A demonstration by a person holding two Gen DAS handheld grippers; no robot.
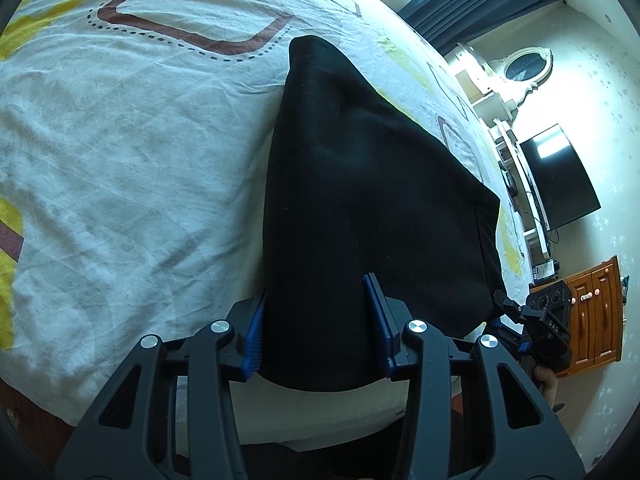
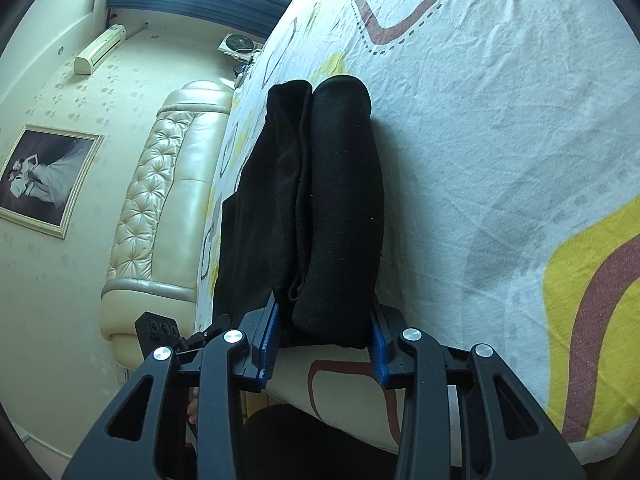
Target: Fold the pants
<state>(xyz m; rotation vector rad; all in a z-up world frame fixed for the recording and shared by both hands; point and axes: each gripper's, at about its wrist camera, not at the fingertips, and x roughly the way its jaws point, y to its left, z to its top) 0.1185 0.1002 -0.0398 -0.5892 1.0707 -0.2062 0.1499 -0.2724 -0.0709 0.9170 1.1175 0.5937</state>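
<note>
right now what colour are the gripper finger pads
Blue ribbed pads, clearest in the right wrist view.

folded pants (image 1: pixel 360 200) on bed (image 1: pixel 120 160), near its edge, between each gripper's fingers (image 2: pixel 272 344)

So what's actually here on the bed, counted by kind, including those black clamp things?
Black pants, folded into a bundle: 1, lying on the patterned bedsheet
Handheld tools with blue pads: 2, the left tool and the right tool, each with its fingers either side of the bundle's near end
Total: 3
</note>
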